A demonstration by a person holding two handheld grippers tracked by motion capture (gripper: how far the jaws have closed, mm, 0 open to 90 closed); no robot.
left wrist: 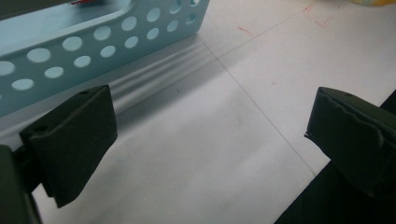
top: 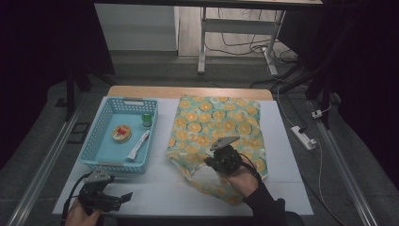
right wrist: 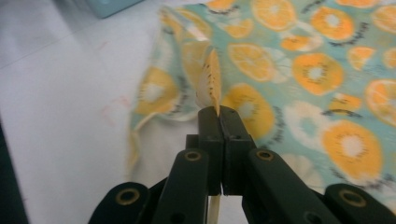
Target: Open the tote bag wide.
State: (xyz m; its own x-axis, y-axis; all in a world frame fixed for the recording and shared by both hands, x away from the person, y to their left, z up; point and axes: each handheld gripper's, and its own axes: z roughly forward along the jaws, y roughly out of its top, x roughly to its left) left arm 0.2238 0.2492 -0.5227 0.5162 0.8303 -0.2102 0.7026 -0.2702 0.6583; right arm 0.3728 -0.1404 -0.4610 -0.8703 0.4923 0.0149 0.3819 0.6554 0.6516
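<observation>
Orange-slice printed cloth, a tote bag (top: 221, 125), lies flat on the white table (top: 155, 190) to the right of the blue basket (top: 101, 139), its long axis running away from me and its mouth and handles at my end. My right gripper (right wrist: 218, 111) sits at that near edge, jaws pressed tight together on a thin fold of the bag's rim, which stands up in a ridge above them. The rest of the bag stretches ahead and to the right of this grip, so lifting should open the mouth toward me. My left gripper (top: 123, 197) waits well apart by the near left table edge, just in front of the basket, jaws spread wide with nothing between them. Bare table lies between the two grippers.
</observation>
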